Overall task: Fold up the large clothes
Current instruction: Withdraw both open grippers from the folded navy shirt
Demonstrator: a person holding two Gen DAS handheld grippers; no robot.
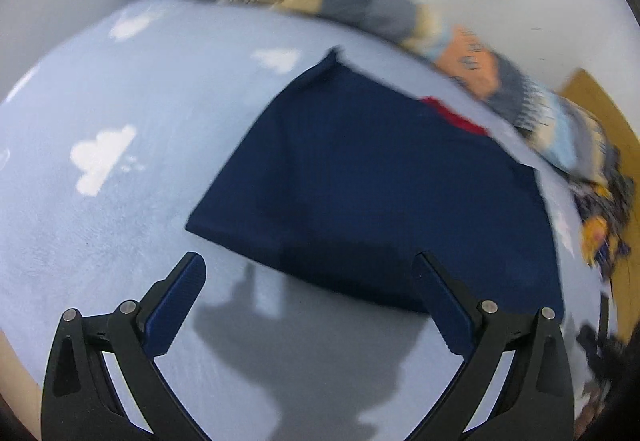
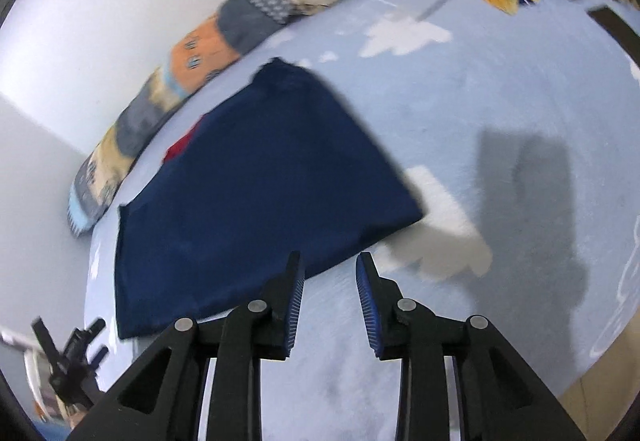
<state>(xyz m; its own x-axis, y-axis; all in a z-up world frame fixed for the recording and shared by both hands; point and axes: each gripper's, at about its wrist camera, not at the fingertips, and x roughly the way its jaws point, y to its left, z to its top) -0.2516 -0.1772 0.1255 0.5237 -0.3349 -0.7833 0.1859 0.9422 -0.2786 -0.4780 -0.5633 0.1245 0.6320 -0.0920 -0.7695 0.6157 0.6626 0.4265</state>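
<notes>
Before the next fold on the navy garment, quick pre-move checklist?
1. Left gripper empty, jaws wide: ok.
2. Right gripper empty, jaws slightly apart: ok.
3. Navy garment lies flat on the blue bedsheet, folded to a rectangle: ok.
4. Both grippers clear of the cloth: ok.
5. Red part tucked in: not ok, it shows at the far edge.
6. Fold edges aligned: cannot tell, pictures blurred.

Black angular gripper frames, silver screws, ribbed blue pads on the fingers (image 2: 294,305).

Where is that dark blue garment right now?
The dark blue garment lies folded flat on the light blue bed sheet, beyond both grippers, near the patchwork bolster along the wall.
</notes>
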